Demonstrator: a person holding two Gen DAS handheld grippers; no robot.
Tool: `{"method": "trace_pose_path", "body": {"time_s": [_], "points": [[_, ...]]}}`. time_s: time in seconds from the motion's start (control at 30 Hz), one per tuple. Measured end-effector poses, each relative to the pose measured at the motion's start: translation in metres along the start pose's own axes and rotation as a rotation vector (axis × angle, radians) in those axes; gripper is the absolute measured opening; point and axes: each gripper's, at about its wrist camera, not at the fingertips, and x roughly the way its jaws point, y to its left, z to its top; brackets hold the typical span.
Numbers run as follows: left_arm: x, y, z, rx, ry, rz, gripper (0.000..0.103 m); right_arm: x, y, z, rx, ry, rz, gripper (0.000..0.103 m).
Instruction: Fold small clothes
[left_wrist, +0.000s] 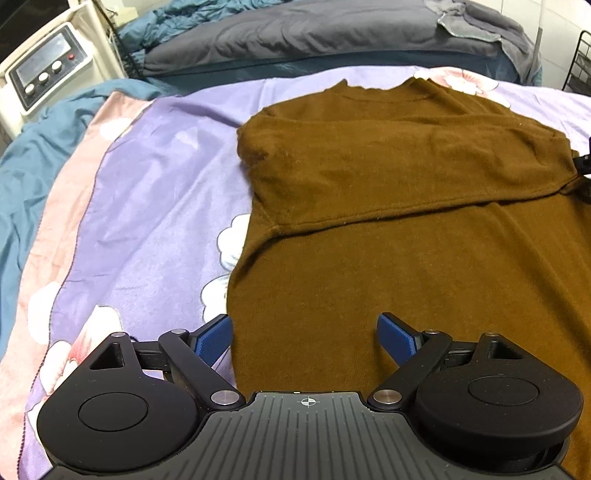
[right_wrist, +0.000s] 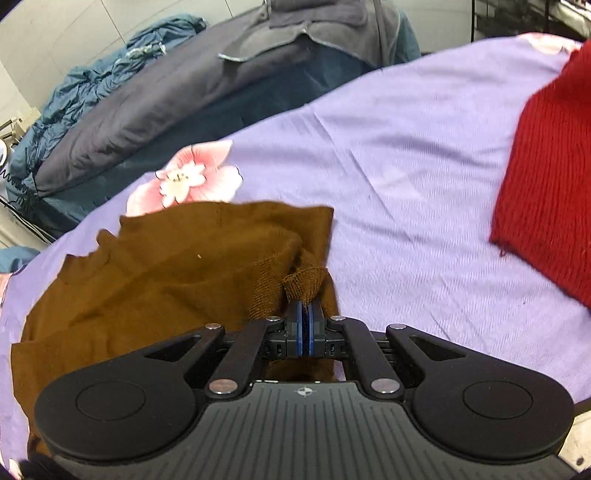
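1. Nearest the left wrist camera, the left gripper (left_wrist: 304, 334) hovered with its blue fingers (left_wrist: 212, 341) spread wide apart, holding nothing; the left finger stood over the sheet's edge beside the garment, the right one over the brown cloth.
2. Beyond it, the brown sweater (left_wrist: 388, 229) lay flat on the purple floral sheet (left_wrist: 155, 206), its neckline at the far end and one sleeve folded across the chest from left to right.
3. At the far right edge of that view, a dark bit of the other tool showed against the sleeve's end.
4. From the right wrist view, the right gripper (right_wrist: 306, 319) had its blue pads pressed together on a fold of the brown sweater (right_wrist: 166, 280), pinching the ribbed cuff, which bunched up just beyond the fingertips.
5. Far to the right of that view, a red knit garment (right_wrist: 550, 184) lay on the purple floral sheet (right_wrist: 388, 147), well apart from the brown one.
6. Behind the sheet, a grey duvet (left_wrist: 314, 33) and crumpled teal bedding (right_wrist: 103, 66) were heaped along the far side.
7. A cream machine with a display and round buttons (left_wrist: 48, 70) stood at the far left in the left wrist view.
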Motion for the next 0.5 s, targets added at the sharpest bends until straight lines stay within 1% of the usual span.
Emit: {"method": "trace_pose_path", "body": {"time_s": [0.07,0.1,0.13,0.17,0.2,0.23,0.27,0.37,0.43,0.5], "points": [[-0.001,0.003,-0.001,-0.009,0.001,0.013,0.103,-0.006,-0.004,-0.005,0.007,-0.017,-0.014,0.013],[-0.001,0.005,-0.002,-0.014,0.001,0.019,0.103,-0.008,-0.004,-0.006,0.007,-0.023,-0.016,0.013],[-0.001,0.007,-0.003,-0.019,0.004,0.024,0.103,-0.009,-0.006,-0.008,0.009,-0.020,-0.022,0.015],[0.000,0.010,-0.003,-0.024,0.006,0.030,0.103,-0.012,-0.008,-0.009,0.018,-0.013,-0.039,0.025],[0.000,0.012,-0.002,-0.029,0.005,0.040,0.103,-0.016,-0.009,-0.010,0.034,-0.011,-0.062,0.032],[-0.001,0.015,-0.002,-0.037,0.002,0.050,0.103,-0.017,-0.010,-0.010,0.046,-0.025,-0.074,0.044],[-0.001,0.017,-0.001,-0.048,-0.004,0.060,0.103,-0.026,-0.009,-0.012,0.044,-0.041,-0.072,0.050],[-0.002,0.022,0.001,-0.075,-0.031,0.080,0.103,-0.046,0.000,-0.020,-0.044,-0.087,-0.058,0.050],[0.001,0.021,0.006,-0.059,-0.053,0.093,0.103,-0.052,0.010,-0.024,-0.134,-0.106,-0.041,0.050],[0.007,0.018,0.014,-0.038,-0.078,0.119,0.103,-0.050,0.015,-0.026,-0.191,-0.101,-0.017,0.047]]}}
